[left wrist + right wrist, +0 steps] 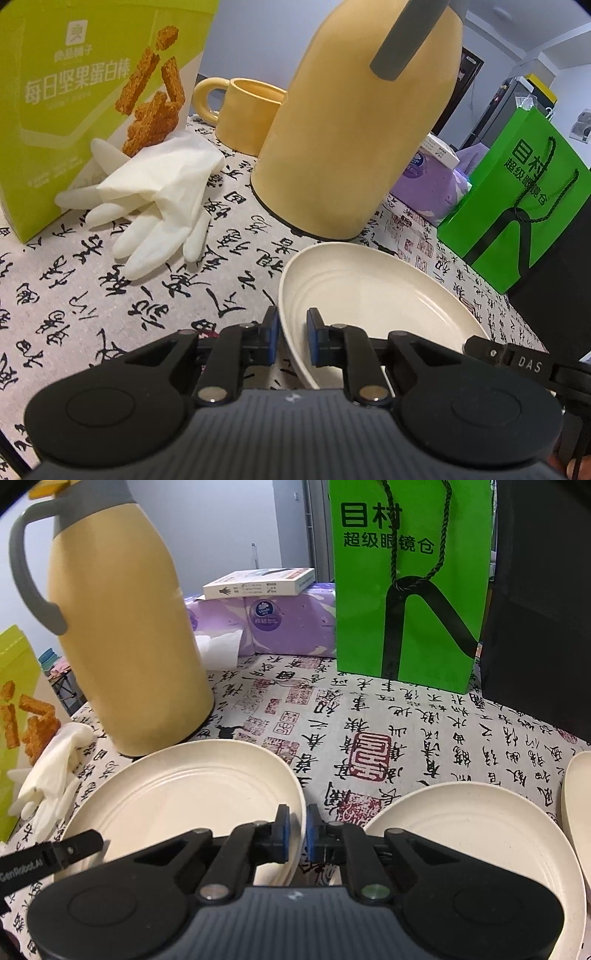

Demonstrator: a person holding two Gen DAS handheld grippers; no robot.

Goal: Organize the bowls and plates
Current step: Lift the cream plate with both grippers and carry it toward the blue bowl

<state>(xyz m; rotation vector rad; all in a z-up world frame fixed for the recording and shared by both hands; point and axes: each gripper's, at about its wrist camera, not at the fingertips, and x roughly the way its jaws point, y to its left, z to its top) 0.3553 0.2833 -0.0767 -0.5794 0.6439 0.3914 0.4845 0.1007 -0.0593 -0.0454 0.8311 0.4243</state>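
A cream plate (369, 291) lies on the calligraphy-print tablecloth (110, 295) in front of the yellow thermos. My left gripper (291, 326) is shut on its left rim, one blue pad inside the plate and one outside. In the right wrist view the same plate (184, 790) has its right rim pinched between the pads of my right gripper (297, 830), which is shut on it. A second cream plate (472, 823) sits just right of that gripper. A third cream plate (576, 794) shows only its edge at the far right.
The yellow thermos (125, 646) stands right behind the held plate. A yellow mug (247, 110), white gloves (155, 199) and a lime snack box (74, 92) lie to the left. A green paper bag (406, 583), a purple tissue pack (280, 624) and a black box (539, 590) stand behind.
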